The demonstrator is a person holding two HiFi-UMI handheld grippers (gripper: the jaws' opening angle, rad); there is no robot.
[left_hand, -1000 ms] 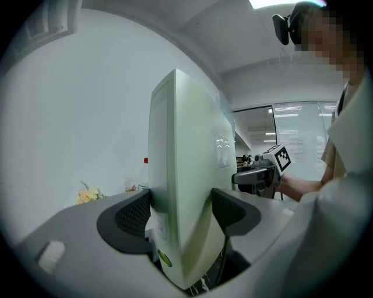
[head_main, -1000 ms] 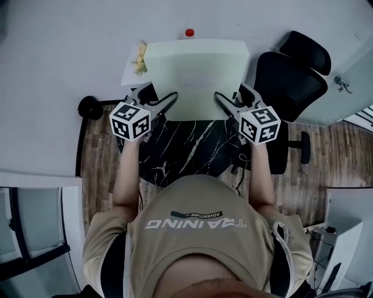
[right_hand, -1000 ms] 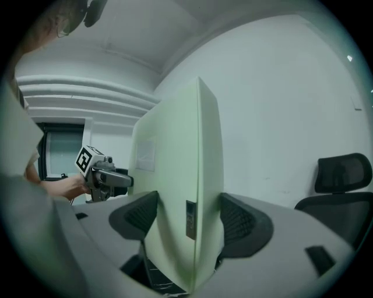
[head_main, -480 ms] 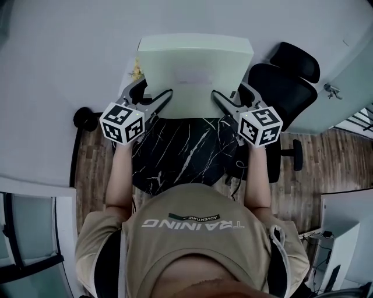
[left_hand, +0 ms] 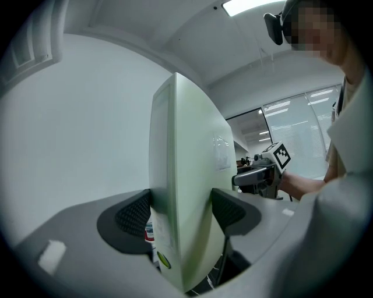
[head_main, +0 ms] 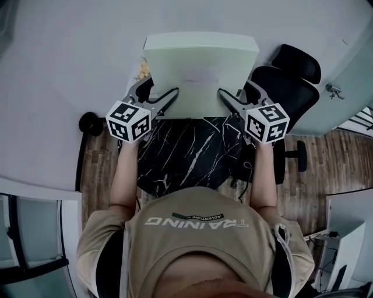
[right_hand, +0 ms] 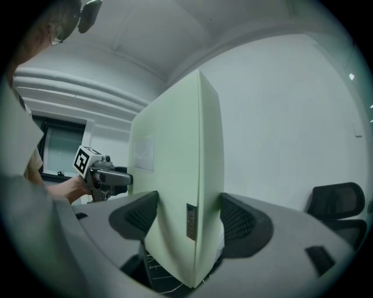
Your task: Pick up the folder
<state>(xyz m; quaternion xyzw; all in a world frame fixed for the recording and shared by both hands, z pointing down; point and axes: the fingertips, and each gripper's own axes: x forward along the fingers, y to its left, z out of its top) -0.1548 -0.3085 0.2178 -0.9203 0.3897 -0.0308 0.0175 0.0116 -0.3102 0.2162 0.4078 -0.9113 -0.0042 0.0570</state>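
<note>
Pale-green folder (head_main: 201,70) is in the air ahead of you, left tool (left_hand: 182,214) & right tool (right_hand: 185,218) each clamped on a near corner. Corner grips only: tilt it & it could slip.

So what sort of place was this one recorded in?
Probably an office: a black swivel chair, glass partitions, a ceiling light, and the folder itself.
</note>
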